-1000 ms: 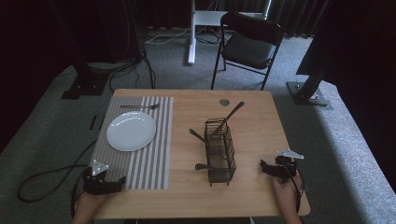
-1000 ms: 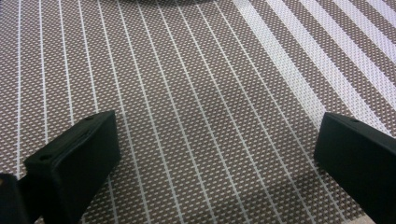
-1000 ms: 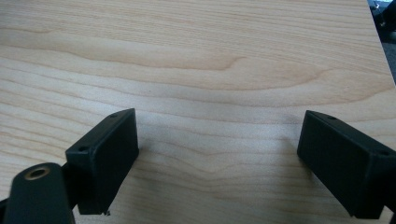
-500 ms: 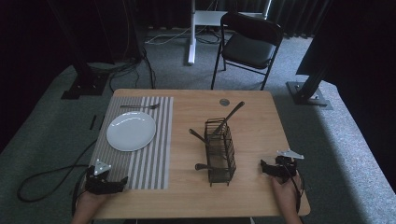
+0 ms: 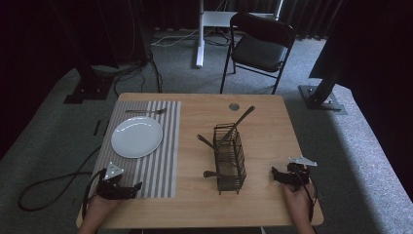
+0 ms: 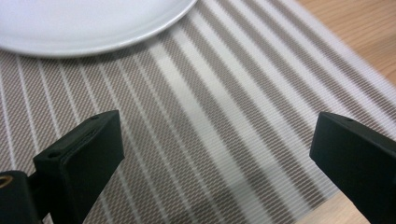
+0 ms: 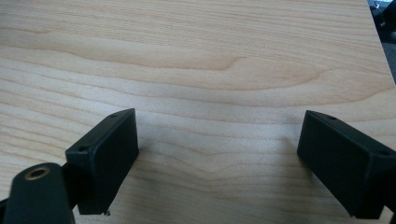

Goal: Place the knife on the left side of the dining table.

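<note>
While the round white plate (image 5: pixel 137 136) and black wire cutlery basket (image 5: pixel 230 157) keep their places, left gripper (image 5: pixel 130 188) at 7 o'clock, right gripper (image 5: pixel 275 175) at 4 o'clock stay parked, jaws apart, empty; nothing begun.

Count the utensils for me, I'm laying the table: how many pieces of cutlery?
4: a fork on the placemat beyond the plate, and three handles sticking from the wire caddy; more may be hidden inside.

I can read no text, label, brand, number or sign anywhere on the things before me, in any of my three views.
</note>
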A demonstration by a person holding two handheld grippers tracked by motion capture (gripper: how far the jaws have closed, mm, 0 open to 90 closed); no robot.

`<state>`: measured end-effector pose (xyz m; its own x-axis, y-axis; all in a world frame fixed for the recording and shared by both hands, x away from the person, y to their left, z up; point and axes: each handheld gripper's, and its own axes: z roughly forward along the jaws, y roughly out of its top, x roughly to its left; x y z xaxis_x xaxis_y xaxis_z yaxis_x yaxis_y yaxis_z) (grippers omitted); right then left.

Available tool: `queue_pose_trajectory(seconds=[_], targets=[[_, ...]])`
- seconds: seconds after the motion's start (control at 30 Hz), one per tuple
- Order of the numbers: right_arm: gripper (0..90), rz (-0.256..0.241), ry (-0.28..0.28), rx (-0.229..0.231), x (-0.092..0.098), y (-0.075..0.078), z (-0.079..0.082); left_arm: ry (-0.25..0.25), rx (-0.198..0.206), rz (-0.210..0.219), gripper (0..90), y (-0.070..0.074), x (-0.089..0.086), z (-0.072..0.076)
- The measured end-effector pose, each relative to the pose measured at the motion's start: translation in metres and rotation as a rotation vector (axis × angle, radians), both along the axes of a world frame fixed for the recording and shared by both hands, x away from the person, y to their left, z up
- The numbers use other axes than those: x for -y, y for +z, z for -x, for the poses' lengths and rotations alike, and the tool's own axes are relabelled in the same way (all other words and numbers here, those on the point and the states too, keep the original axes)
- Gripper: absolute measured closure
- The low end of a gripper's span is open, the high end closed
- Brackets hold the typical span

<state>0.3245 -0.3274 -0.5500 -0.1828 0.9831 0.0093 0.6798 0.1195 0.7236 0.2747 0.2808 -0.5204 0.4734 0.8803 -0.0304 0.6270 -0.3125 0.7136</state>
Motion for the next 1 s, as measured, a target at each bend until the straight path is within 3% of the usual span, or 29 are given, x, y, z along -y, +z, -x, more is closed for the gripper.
queue_pose_trajectory(seconds=[0.2, 0.6, 1.0], targets=[[11.9, 0.0, 0.0, 0.0, 0.0, 0.0, 0.0, -0.044, 0.011, 0.033, 3.0, 0.011, 0.012, -0.002], [11.9, 0.0, 0.0, 0.0, 0.0, 0.0, 0.0, -0.143, 0.045, 0.05, 3.7, 0.035, 0.042, -0.008], [11.9, 0.0, 0.0, 0.0, 0.0, 0.0, 0.0, -0.226, 0.055, 0.052, 3.7, 0.045, 0.074, -0.023]])
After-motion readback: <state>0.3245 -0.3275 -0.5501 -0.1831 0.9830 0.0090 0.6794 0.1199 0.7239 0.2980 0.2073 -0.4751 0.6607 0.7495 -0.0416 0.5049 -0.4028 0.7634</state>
